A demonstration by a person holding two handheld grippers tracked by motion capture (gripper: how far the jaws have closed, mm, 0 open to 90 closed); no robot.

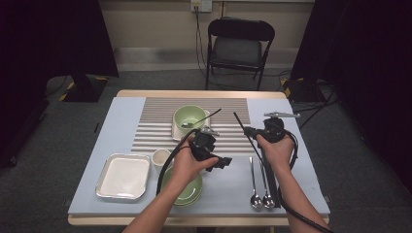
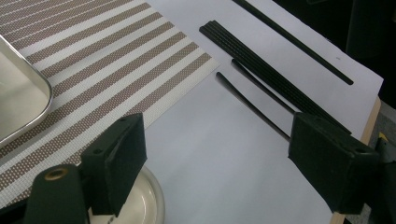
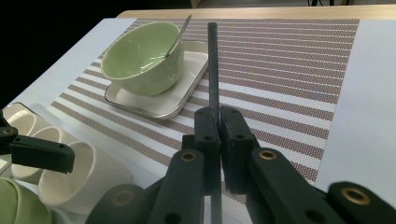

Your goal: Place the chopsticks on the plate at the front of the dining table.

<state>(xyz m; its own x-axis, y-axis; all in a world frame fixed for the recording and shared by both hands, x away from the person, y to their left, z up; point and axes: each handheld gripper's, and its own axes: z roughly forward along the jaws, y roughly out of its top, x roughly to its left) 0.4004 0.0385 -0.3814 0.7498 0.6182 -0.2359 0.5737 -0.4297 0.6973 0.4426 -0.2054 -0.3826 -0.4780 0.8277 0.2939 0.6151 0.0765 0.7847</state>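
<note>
Chopstick (image 3: 213, 70) is sitting clamped in the right tool (image 3: 218, 122), slanting above the striped mat (image 3: 299, 79) near the bowl (image 3: 142, 58). Left tool (image 2: 219, 158) is gaping wide, holding nothing, hovering over the worktop (image 2: 219, 140).

Green bowl (image 3: 140, 58), black chopstick (image 3: 213, 65), striped mat (image 3: 289, 70).

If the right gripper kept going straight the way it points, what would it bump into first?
Probably the pale green bowl on its small square tray. The right gripper, shut on a black chopstick, points over the striped mat toward it, though depth is unclear.
</note>
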